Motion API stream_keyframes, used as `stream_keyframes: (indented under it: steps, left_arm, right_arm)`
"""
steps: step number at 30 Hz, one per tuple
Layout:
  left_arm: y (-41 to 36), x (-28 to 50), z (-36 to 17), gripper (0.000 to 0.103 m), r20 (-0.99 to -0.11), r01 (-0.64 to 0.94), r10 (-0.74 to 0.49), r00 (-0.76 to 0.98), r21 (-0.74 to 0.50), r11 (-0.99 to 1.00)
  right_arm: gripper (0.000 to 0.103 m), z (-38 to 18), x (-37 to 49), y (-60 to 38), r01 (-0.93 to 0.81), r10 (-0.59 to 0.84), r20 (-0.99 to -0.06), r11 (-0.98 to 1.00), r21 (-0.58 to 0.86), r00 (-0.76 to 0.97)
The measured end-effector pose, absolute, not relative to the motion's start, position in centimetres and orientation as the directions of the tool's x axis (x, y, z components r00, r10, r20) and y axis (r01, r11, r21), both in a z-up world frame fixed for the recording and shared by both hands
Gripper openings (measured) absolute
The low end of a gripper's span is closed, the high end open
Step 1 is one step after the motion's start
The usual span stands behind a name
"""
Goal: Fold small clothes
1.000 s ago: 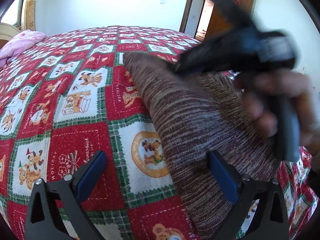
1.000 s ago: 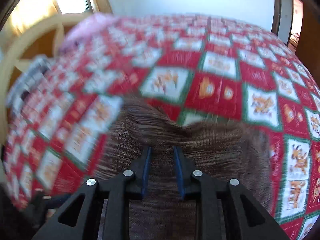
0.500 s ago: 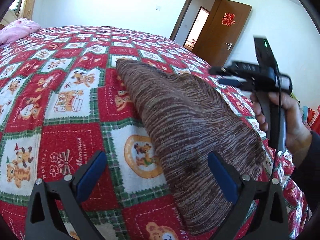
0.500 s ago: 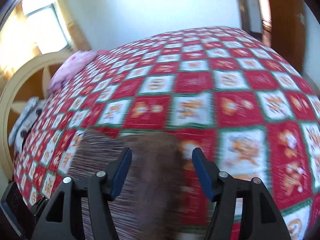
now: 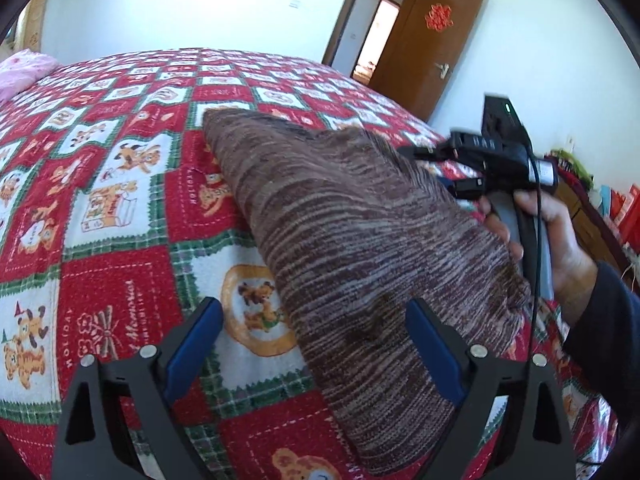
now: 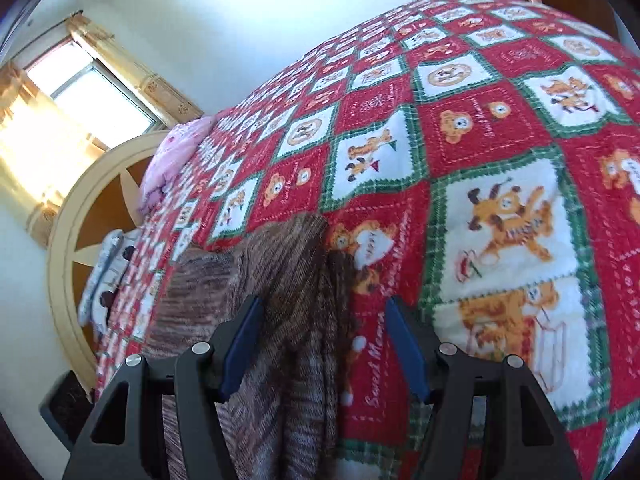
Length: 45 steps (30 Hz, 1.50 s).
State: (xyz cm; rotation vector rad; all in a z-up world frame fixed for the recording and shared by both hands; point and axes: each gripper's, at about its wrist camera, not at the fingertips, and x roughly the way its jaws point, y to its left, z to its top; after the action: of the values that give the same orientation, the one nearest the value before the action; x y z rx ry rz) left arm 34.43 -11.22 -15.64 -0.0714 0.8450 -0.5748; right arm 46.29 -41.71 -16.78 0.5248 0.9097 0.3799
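The left claw (image 5: pixel 312 344) hovers with its jaws wide and just beginning to close; the near end of the brown striped knit garment (image 5: pixel 352 240) lies under the gap, nearer the right finger, and neither blue pad presses on it. From there the garment runs forward and away over the bed's red, white and green teddy-bear quilt (image 5: pixel 112 208), folded into a long strip with a raised ridge along its middle. To the right of the left claw, a hand (image 5: pixel 552 240) in a dark sleeve holds the right claw (image 6: pixel 324 344) beside the garment's far edge. Its jaws stand partly apart, gripping nothing; the garment's bunched edge lies below the left finger, bare quilt below the right one. Farther out are a pink pillow (image 6: pixel 172 164), a round headboard (image 6: pixel 72 216), a window (image 6: pixel 80 92) and a wooden door (image 5: pixel 432 40).
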Motion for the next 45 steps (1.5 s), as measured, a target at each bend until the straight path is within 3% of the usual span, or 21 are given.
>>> stream_keyframes:
  steps: [4, 14, 17, 19, 25, 33, 45]
  left_arm:
    - [-12.2, 34.6, -15.8, 0.095, -0.713, 0.468, -0.488, 0.504, -0.249, 0.848]
    - [-11.8, 35.8, -15.9, 0.094, -0.698, 0.441, -0.538, 0.472, -0.341, 0.83]
    - [-12.3, 36.0, -15.8, 0.094, -0.706, 0.424, -0.518, 0.482, -0.329, 0.844]
    - [-12.8, 35.9, -15.8, 0.089, -0.723, 0.413, -0.477, 0.5, -0.285, 0.865]
    - [-14.1, 35.3, -15.7, 0.064, -0.734, 0.437, -0.428, 0.528, -0.197, 0.878]
    - [-14.3, 34.7, -15.4, 0.056, -0.735, 0.445, -0.399, 0.548, -0.148, 0.883]
    - [-15.1, 34.4, -15.2, 0.051, -0.753, 0.421, -0.358, 0.552, -0.119, 0.899]
  right_arm:
    - [0.064, -17.6, 47.6, -42.0, -0.093, 0.61, -0.578, 0.728, 0.68, 0.542]
    - [0.061, -18.0, 48.3, -40.7, -0.137, 0.631, -0.566, 0.723, 0.677, 0.53]
    - [0.045, -18.1, 48.2, -40.5, -0.138, 0.618, -0.579, 0.738, 0.661, 0.532]
    - [0.029, -18.4, 47.9, -40.7, -0.151, 0.64, -0.557, 0.717, 0.68, 0.53]
    - [0.027, -18.1, 47.3, -39.1, -0.197, 0.586, -0.593, 0.783, 0.59, 0.553]
    - [0.026, -18.2, 47.1, -39.3, -0.182, 0.567, -0.594, 0.793, 0.581, 0.571]
    - [0.023, -17.1, 45.3, -37.7, -0.164, 0.42, -0.647, 0.893, 0.418, 0.637]
